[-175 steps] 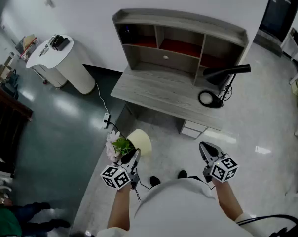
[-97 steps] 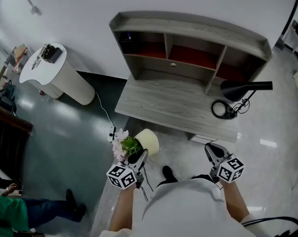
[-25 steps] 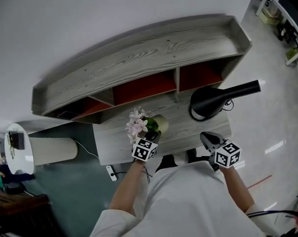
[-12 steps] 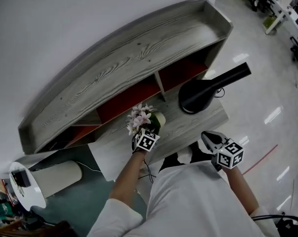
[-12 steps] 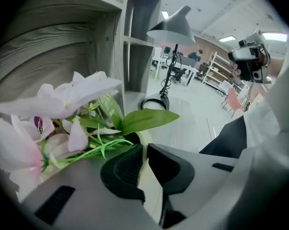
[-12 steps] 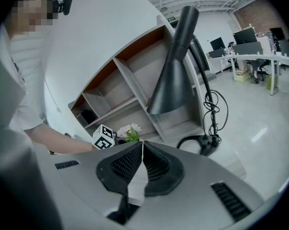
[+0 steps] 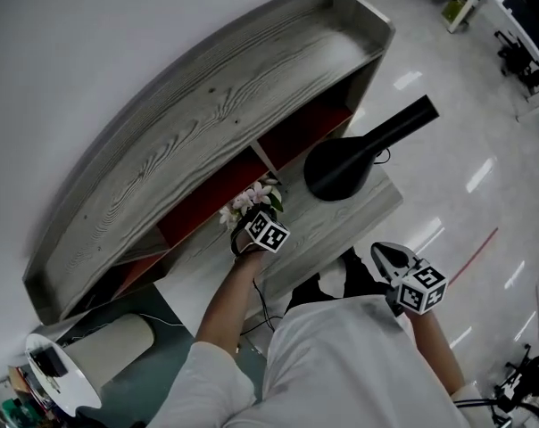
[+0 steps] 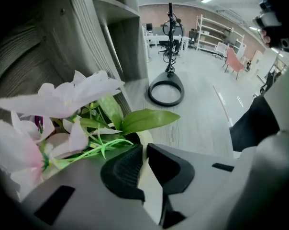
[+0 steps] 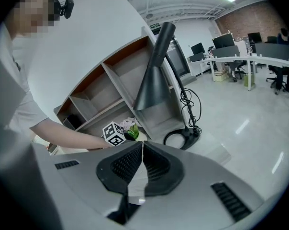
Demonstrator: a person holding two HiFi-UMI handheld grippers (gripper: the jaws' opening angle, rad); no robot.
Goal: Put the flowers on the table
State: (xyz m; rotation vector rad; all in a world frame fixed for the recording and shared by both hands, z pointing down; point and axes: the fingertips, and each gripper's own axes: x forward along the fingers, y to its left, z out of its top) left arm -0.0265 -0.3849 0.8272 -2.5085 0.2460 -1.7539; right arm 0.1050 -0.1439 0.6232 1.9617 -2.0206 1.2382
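Grey wood-grain desk (image 7: pixel 359 208) under a shelf unit (image 7: pixel 207 105) with red-backed cubbies, a black lamp (image 7: pixel 341 163) off to the right, and that was the stage. The left gripper (image 8: pixel 143 152) was out over the desktop in front of the cubbies. Its jaws were nipped onto the cream wall of the pot (image 8: pixel 144 139) that carries the flowers (image 8: pixel 63 109). Whether the pot's base had met the wood, I couldn't tell. The right gripper (image 9: pixel 141 152) hung back by the body, jaws pressed together on nothing.

This looked a light load: a stiff, smooth pot with soft petals and bendy leaves on top. One pinch on the rim likely let it swing or slip, so it wanted a level, gentle carry. The rim wall was the place to grip, never the stems or blossoms.
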